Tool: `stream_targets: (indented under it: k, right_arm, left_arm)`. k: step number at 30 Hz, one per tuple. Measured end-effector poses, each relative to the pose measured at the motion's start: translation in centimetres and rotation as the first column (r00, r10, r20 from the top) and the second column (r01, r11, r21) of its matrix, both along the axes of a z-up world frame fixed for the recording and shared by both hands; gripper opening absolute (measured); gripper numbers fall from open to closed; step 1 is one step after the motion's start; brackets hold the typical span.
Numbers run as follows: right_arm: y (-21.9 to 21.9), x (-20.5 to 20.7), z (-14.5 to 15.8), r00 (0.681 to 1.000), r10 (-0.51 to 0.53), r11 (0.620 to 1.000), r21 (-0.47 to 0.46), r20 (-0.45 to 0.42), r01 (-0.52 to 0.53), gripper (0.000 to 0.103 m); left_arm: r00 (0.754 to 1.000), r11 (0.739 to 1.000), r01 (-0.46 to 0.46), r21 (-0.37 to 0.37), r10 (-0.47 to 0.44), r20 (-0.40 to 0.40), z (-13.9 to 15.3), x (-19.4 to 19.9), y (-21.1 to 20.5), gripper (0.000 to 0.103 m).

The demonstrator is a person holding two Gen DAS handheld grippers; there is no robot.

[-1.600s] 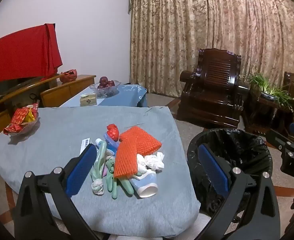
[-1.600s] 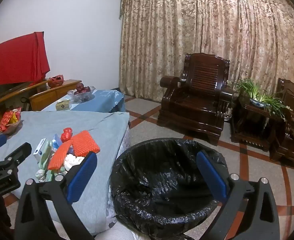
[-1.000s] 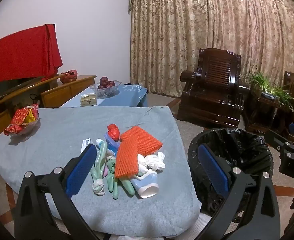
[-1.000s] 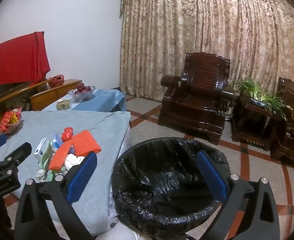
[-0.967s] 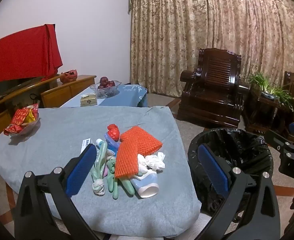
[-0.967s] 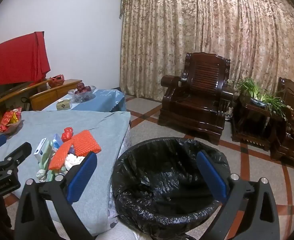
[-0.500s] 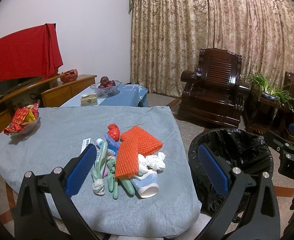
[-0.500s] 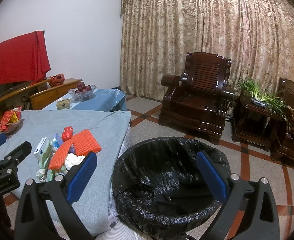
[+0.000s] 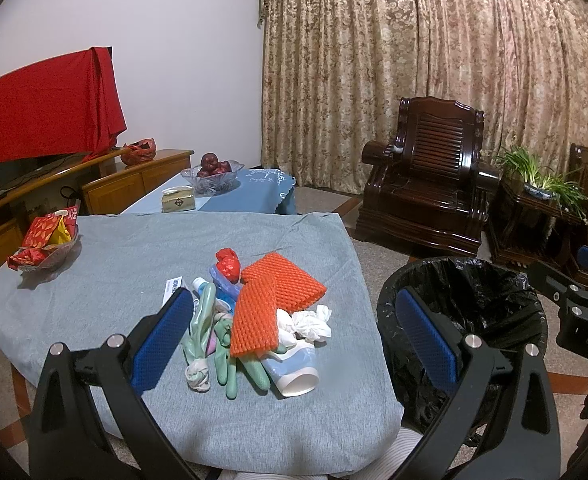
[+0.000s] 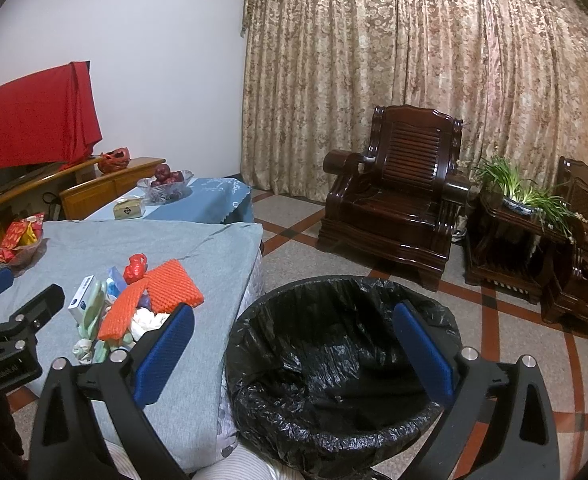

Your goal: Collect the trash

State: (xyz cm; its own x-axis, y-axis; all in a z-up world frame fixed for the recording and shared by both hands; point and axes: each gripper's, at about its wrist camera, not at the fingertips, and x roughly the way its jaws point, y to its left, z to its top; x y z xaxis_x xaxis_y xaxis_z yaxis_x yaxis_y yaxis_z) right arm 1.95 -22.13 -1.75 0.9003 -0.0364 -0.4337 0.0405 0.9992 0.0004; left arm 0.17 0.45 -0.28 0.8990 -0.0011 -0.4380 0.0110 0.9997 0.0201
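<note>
Hovering wide open and empty, each hand-held gripper (image 9: 294,332) (image 10: 294,344) flanks the bin (image 10: 334,360) beside the table edge (image 10: 249,280).

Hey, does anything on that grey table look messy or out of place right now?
Yes. A heap of trash sits near the table's right edge: orange foam netting, a tipped-over paper cup, crumpled tissue and green gloves. The bin beside it looks empty.

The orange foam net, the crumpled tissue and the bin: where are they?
orange foam net (image 9: 269,300), left wrist view, middle of its mesh.
crumpled tissue (image 9: 308,322), left wrist view, white wad.
bin (image 10: 334,360), right wrist view, black liner inside.
</note>
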Motion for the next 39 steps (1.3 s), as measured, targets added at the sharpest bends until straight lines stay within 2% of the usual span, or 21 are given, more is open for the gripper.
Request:
stream_targets:
  k: [39]
  right_arm:
    - [0.28,0.15,-0.17,1.0,0.0,1.0,0.001,-0.005,0.0,0.097]
  left_arm:
    - [1.0,1.0,-0.001,-0.002,0.001,-0.002,0.01,0.04,0.07,0.098]
